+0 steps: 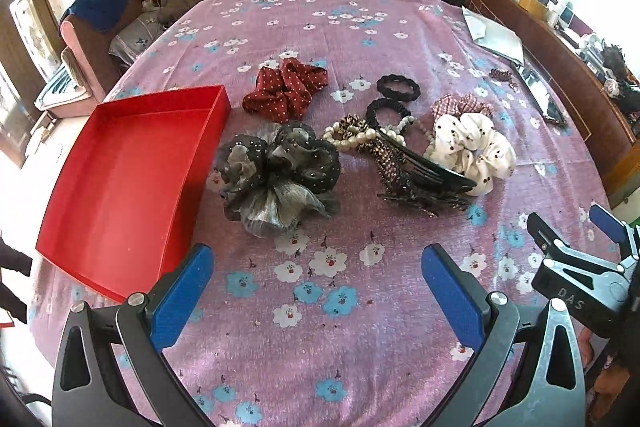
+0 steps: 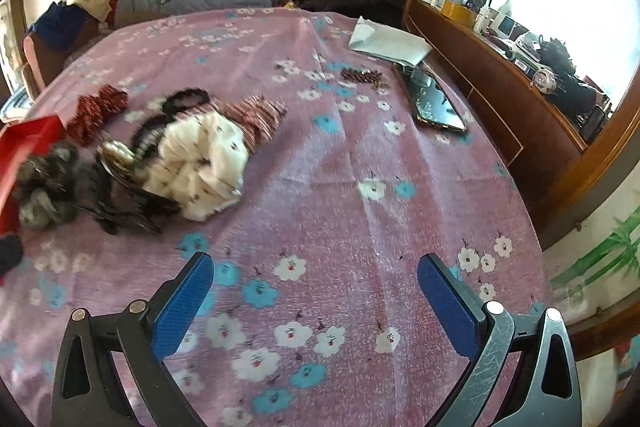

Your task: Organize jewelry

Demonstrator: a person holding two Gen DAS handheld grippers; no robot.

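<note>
1. In the left wrist view, an empty red tray [image 1: 120, 187] is seen at ten o'clock from the left gripper [image 1: 316, 291], resting on the flowered pink bedspread [image 1: 360, 307]; nothing has been placed in it yet.
2. Just beside the tray's right wall, at about eleven to twelve o'clock from the left fingers, a grey-black gauze scrunchie [image 1: 276, 175] is found. It is judged the nearest piece to this gripper and the likeliest first pick.
3. Beyond it, at twelve o'clock, a red dotted scrunchie [image 1: 286, 91] lies; at one o'clock a pearl bracelet [image 1: 360, 139], black hair ties [image 1: 396, 95] and a dark claw clip [image 1: 424, 175] are tangled together, the clip's long axis running from upper left to lower right.
4. Furthest right in the pile, a white dotted scrunchie [image 1: 476, 151] is touching the clip.
5. The left gripper is held wide apart with nothing between its blue pads [image 1: 180, 299], hovering short of the pile.
6. The right gripper [image 2: 316, 295] is likewise spread wide and empty; in its own view the pile lies at ten o'clock, well apart, the white scrunchie being nearest to it.
7. Hence the left gripper is judged better placed for the gauze scrunchie and tray.
</note>
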